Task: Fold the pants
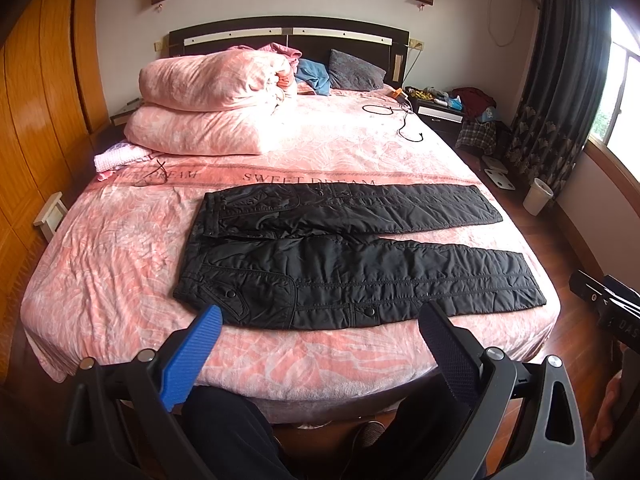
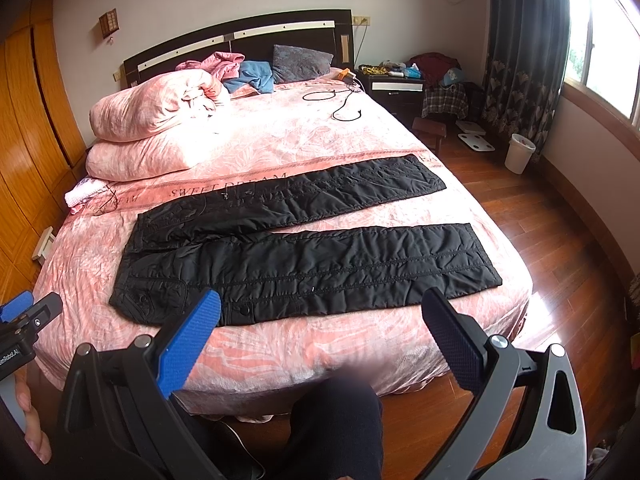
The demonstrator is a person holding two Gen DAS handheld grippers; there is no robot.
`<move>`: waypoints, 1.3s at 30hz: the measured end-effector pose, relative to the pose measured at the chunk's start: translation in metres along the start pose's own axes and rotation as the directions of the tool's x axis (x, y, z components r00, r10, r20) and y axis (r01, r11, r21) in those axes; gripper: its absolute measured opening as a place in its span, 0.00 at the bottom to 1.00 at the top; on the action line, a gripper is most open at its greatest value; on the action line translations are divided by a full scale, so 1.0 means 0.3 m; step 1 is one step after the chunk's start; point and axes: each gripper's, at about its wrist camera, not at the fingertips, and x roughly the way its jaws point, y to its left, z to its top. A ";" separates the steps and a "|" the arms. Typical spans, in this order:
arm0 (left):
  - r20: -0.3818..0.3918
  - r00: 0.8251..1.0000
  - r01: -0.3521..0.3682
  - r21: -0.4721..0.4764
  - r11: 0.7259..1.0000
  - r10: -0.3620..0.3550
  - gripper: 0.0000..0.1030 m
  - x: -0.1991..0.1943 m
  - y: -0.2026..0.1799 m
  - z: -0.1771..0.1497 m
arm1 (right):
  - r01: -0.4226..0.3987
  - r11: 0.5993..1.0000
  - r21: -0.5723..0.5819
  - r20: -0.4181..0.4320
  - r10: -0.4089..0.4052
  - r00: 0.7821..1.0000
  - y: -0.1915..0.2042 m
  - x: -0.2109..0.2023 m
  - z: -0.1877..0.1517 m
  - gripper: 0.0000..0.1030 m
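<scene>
Black quilted pants [image 1: 340, 264] lie flat and unfolded across the foot of the pink bed [image 1: 120, 248], waist to the left, both legs spread apart rightward. The left gripper [image 1: 320, 320] and right gripper [image 2: 322, 308] hover short of them, fingers spread wide, empty.
</scene>
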 end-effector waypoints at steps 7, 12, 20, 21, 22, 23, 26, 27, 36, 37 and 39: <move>0.001 1.000 0.002 0.000 1.000 -0.002 0.96 -0.002 0.001 0.000 | 0.000 1.000 0.001 0.002 0.000 1.000 0.000 0.002 -0.006 0.98; 0.002 1.000 0.000 0.000 1.000 0.000 0.96 -0.008 -0.003 0.001 | 0.000 1.000 -0.001 -0.001 0.000 1.000 0.003 0.006 -0.006 0.98; 0.001 1.000 0.003 -0.001 1.000 -0.003 0.96 -0.013 -0.009 0.005 | -0.003 1.000 -0.002 0.002 0.003 1.000 0.002 -0.002 -0.005 0.98; 0.002 1.000 0.002 -0.001 1.000 -0.002 0.96 -0.015 -0.010 0.005 | -0.002 1.000 -0.003 0.002 0.002 1.000 0.003 -0.002 -0.005 0.98; 0.001 1.000 0.002 -0.001 1.000 -0.002 0.96 -0.015 -0.011 0.006 | -0.002 1.000 -0.004 0.002 0.002 1.000 0.003 -0.001 -0.004 0.98; 0.000 1.000 0.003 -0.001 1.000 -0.003 0.96 -0.016 -0.012 0.006 | -0.003 1.000 -0.003 0.002 0.003 1.000 0.002 0.000 -0.004 0.98; 0.002 1.000 0.002 0.000 1.000 -0.002 0.96 -0.019 -0.014 0.007 | -0.003 1.000 -0.005 0.003 0.004 1.000 0.000 0.002 -0.003 0.98; 0.002 1.000 0.003 -0.001 1.000 -0.003 0.96 -0.020 -0.014 0.008 | -0.004 1.000 -0.005 0.003 0.004 1.000 0.000 0.003 -0.002 0.98; 0.001 1.000 0.002 -0.002 1.000 -0.002 0.96 -0.027 -0.023 0.012 | 0.001 1.000 -0.002 0.002 -0.001 1.000 0.007 0.000 -0.002 0.98; 0.001 1.000 0.002 -0.002 1.000 -0.002 0.96 -0.029 -0.024 0.012 | 0.000 1.000 0.000 0.001 0.000 1.000 0.006 0.001 -0.002 0.98; 0.002 1.000 0.002 -0.001 1.000 -0.002 0.96 -0.029 -0.026 0.013 | 0.001 1.000 -0.003 0.002 -0.001 1.000 0.009 0.001 -0.002 0.98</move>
